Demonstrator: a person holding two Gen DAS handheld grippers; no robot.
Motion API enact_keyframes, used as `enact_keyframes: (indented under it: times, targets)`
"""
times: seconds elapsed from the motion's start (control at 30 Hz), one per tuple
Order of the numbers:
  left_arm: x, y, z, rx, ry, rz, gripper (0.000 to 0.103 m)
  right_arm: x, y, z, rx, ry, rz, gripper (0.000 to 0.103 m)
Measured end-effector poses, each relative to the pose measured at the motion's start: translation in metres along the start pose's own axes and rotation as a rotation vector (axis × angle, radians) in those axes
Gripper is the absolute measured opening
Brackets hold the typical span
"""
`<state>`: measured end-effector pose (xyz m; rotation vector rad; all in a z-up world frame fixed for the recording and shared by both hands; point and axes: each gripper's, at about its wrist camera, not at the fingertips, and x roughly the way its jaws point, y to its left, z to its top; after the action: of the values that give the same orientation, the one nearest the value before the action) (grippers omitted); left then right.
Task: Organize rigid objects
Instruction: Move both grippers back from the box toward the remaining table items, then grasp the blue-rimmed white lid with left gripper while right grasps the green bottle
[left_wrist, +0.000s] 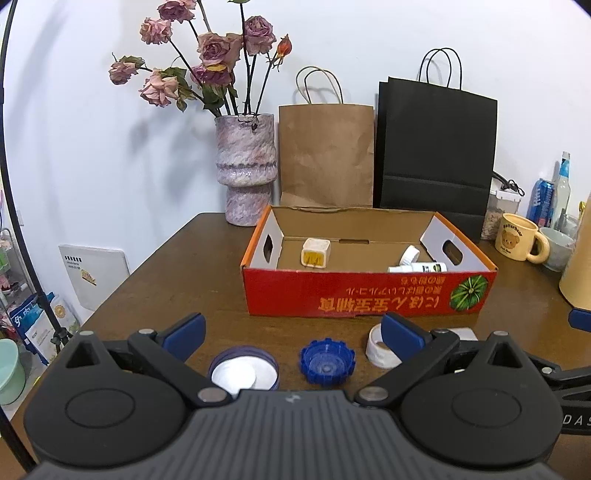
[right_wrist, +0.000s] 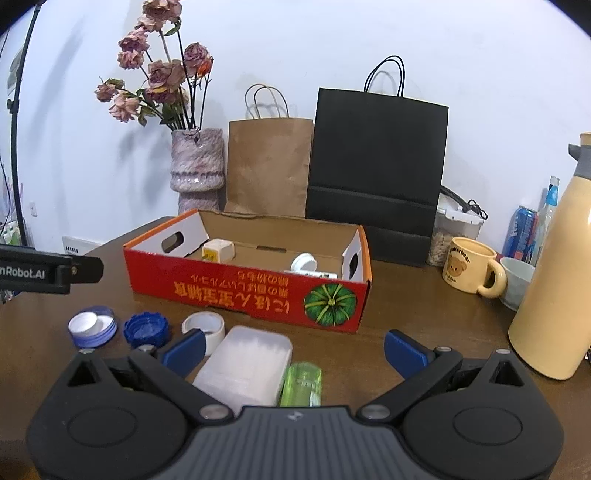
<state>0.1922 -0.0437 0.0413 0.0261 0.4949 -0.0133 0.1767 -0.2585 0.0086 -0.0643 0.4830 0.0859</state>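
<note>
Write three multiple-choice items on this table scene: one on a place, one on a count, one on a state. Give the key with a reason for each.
1. Where does the blue cap lie?
A. inside the red box
B. on the table in front of the red box
C. in the brown paper bag

2. How many paper bags stand against the wall?
A. one
B. two
C. three

3. How do the left tongs stand?
A. open, holding nothing
C. shut on the blue cap
B. shut on the white ring

Key:
1 B: the cap rests on the table, nearer the camera than the red box.
2 B: a brown bag and a black bag stand side by side.
3 A: the blue fingers are wide apart with nothing between them.
</note>
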Motion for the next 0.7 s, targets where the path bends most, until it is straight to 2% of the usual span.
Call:
enact_keyframes:
  times: [0.4, 0.7]
  targets:
    - [-0.013, 0.003, -0.024, 0.020, 0.039, 0.000, 0.103, -0.013, 0.001, -0.020, -0.018, 0.038, -0.002, 0.103]
    - [-0.015, 0.010, -0.039, 0.025, 0.076, 0.008, 0.103, -0.006, -0.004, -0.042, -0.050, 0.121, -0.015, 0.103]
